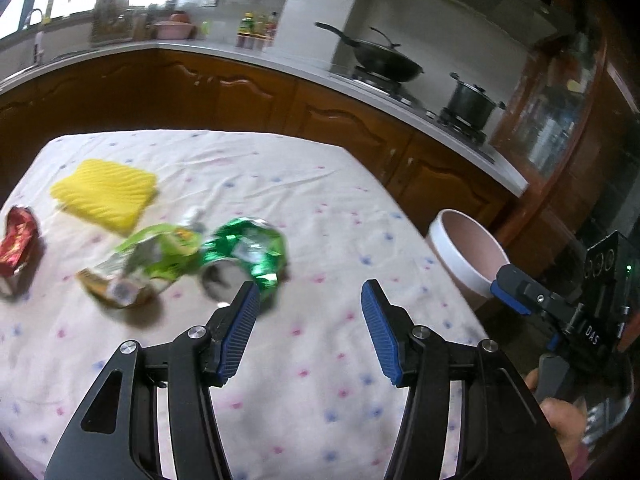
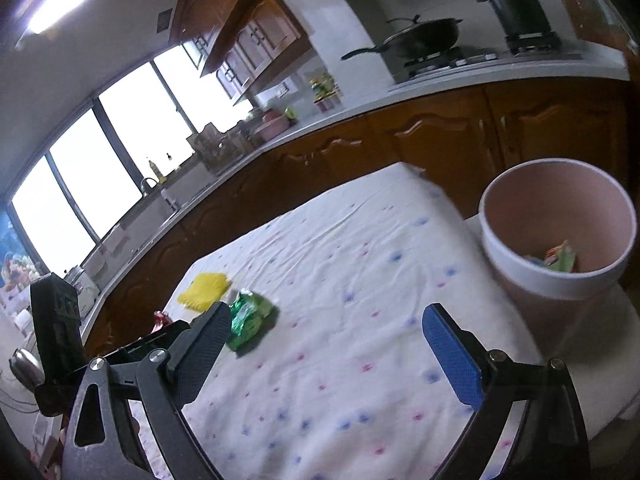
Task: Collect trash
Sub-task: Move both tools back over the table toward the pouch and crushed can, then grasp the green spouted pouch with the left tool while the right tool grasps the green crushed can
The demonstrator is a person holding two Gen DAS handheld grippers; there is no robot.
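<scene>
A crushed green can lies on the cloth-covered table, next to a light green wrapper. A red wrapper lies at the far left, a yellow sponge behind. My left gripper is open and empty, just right of and nearer than the can. My right gripper is open and empty above the table. The green trash sits by its left finger. A pink bin with wrappers inside stands at the table's right side.
The bin shows at the table's right edge in the left wrist view, with the right gripper beside it. Wooden cabinets and a counter with a wok and a pot run behind the table.
</scene>
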